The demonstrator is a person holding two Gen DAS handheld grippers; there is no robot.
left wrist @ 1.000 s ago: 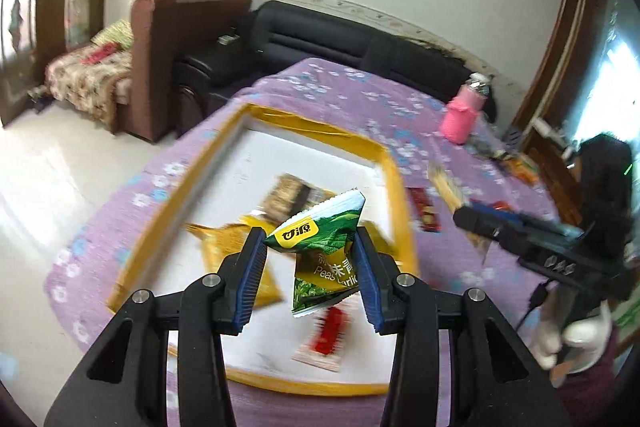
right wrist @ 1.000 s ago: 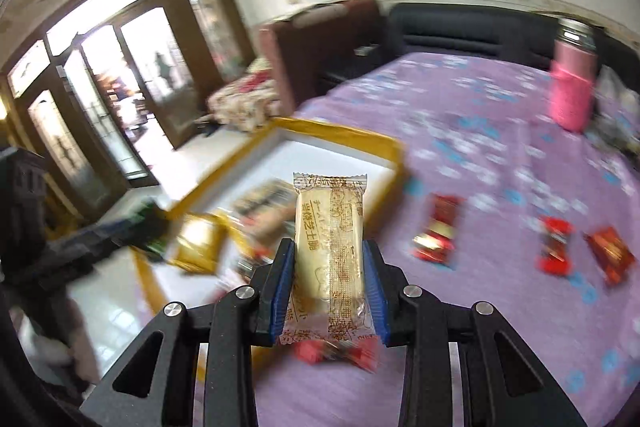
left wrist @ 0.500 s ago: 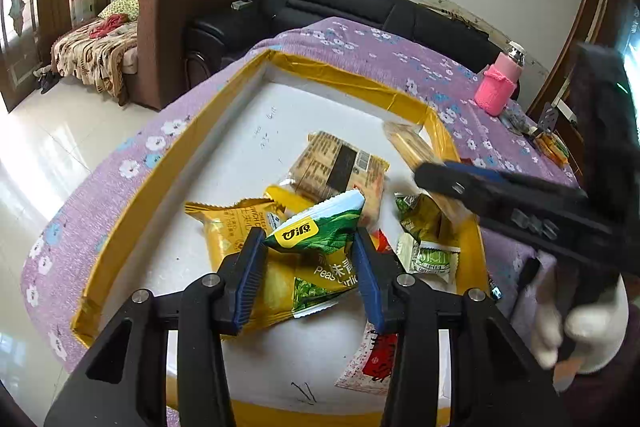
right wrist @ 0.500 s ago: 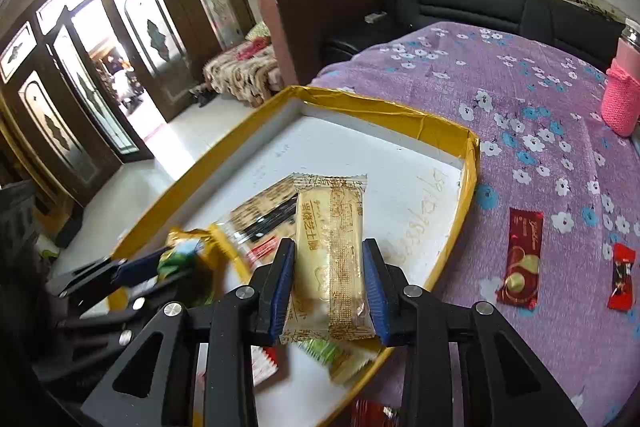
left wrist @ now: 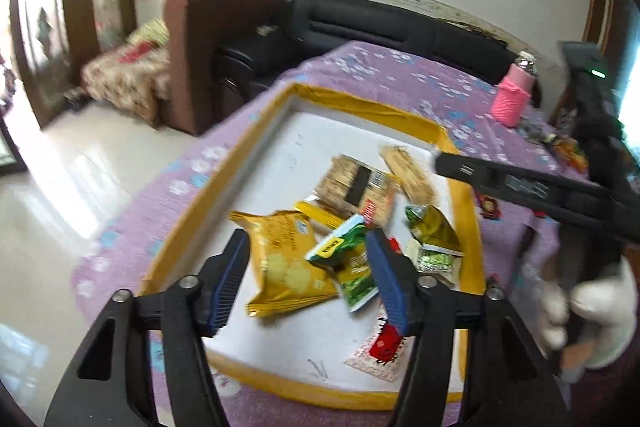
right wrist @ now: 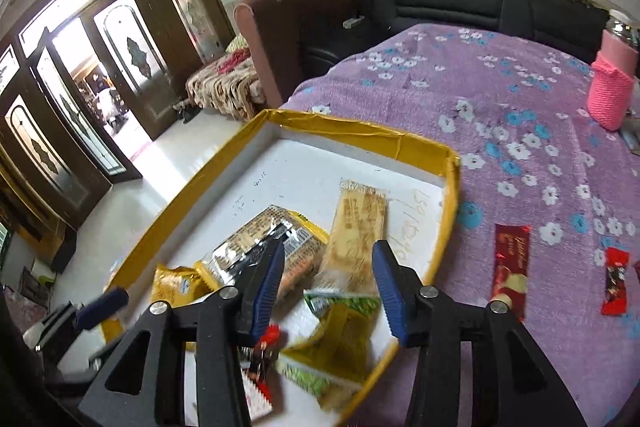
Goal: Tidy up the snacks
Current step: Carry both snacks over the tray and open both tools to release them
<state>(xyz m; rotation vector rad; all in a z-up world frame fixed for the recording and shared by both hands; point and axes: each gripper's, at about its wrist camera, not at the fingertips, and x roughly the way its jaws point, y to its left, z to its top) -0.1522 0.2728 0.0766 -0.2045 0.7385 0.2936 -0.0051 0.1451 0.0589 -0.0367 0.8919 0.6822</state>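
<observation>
A shallow yellow-rimmed tray (left wrist: 362,105) (right wrist: 348,126) with a white floor lies on the purple flowered tablecloth. My left gripper (left wrist: 307,283) is open above it; the green pea snack packet (left wrist: 349,267) lies loose between its fingers on a yellow packet (left wrist: 286,259). My right gripper (right wrist: 327,289) is open over the tray's right part; the beige wafer bar (right wrist: 358,223) (left wrist: 408,173) lies in the tray just beyond its fingers. A brown biscuit pack (right wrist: 268,245) (left wrist: 358,189) and green-gold packets (left wrist: 434,237) also lie in the tray.
On the cloth right of the tray lie a long red bar (right wrist: 510,267) and a small red candy (right wrist: 616,281). A pink-sleeved bottle (right wrist: 612,87) (left wrist: 516,95) stands at the far right. A brown armchair and black sofa stand beyond the table.
Both grippers opened. The green packet dropped from my left gripper onto the yellow packet. The wafer bar left my right gripper and now lies in the tray.
</observation>
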